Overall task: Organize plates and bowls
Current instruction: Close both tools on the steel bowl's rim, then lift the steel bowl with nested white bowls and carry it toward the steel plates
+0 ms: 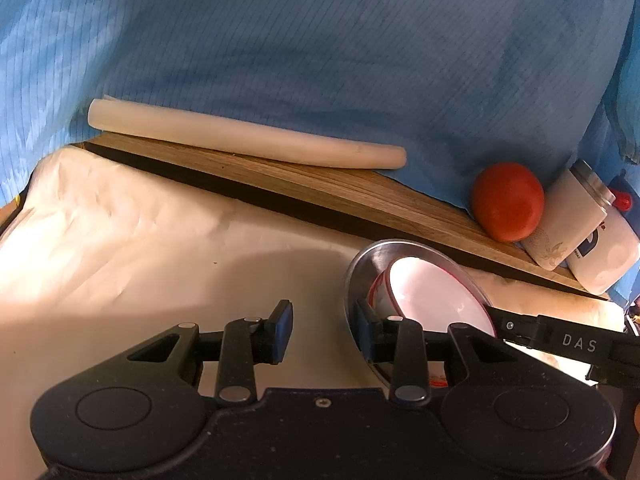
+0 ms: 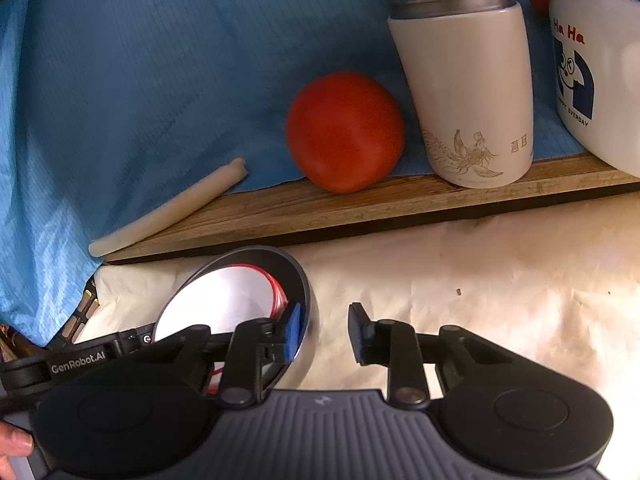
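Note:
A steel bowl (image 1: 370,266) (image 2: 294,270) rests on the cream cloth, and a white bowl with a red rim (image 1: 436,296) (image 2: 224,300) lies tilted inside it. My left gripper (image 1: 324,330) straddles the steel bowl's left rim, one finger inside and one outside. A clear gap shows between the pads, so it is open. My right gripper (image 2: 326,332) straddles the opposite rim the same way. Its outer pad stands off the bowl's wall, so it is open too. Each gripper also shows at the edge of the other's view.
Behind the bowls a wooden board (image 1: 320,192) carries a long white roll (image 1: 240,136), a red tomato (image 2: 344,132), a beige tumbler with a steel top (image 2: 468,92) and a white printed jug (image 2: 600,80). Blue cloth (image 1: 320,40) hangs at the back. A person's fingertip (image 2: 12,444) shows at the lower left.

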Available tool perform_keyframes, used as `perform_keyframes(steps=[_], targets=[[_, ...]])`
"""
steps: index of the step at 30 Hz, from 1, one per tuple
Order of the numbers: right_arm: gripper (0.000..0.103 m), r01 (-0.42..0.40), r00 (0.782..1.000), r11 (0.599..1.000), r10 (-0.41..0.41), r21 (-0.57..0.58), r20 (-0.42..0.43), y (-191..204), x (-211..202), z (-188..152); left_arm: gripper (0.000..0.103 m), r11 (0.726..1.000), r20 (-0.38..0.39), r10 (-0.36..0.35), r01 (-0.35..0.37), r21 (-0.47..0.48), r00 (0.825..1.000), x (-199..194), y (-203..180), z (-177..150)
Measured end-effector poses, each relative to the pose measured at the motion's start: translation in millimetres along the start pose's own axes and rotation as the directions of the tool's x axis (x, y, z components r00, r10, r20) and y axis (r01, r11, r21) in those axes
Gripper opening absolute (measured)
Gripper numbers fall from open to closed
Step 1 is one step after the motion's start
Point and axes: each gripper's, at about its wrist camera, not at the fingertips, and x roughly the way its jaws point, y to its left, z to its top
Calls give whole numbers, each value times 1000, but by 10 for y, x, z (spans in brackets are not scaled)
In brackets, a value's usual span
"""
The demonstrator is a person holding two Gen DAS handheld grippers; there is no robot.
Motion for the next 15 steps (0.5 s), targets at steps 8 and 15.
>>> perform_keyframes(steps=[8, 15], targets=[[28, -2, 1000, 1000, 2, 22, 21, -16, -6, -33, 21, 999, 21, -4, 3, 49, 1000, -24, -77, -31], [18, -17, 1000, 1000, 17, -10, -6, 21, -15, 3, 11, 994, 8, 21, -21, 103, 1000, -18, -188, -16]])
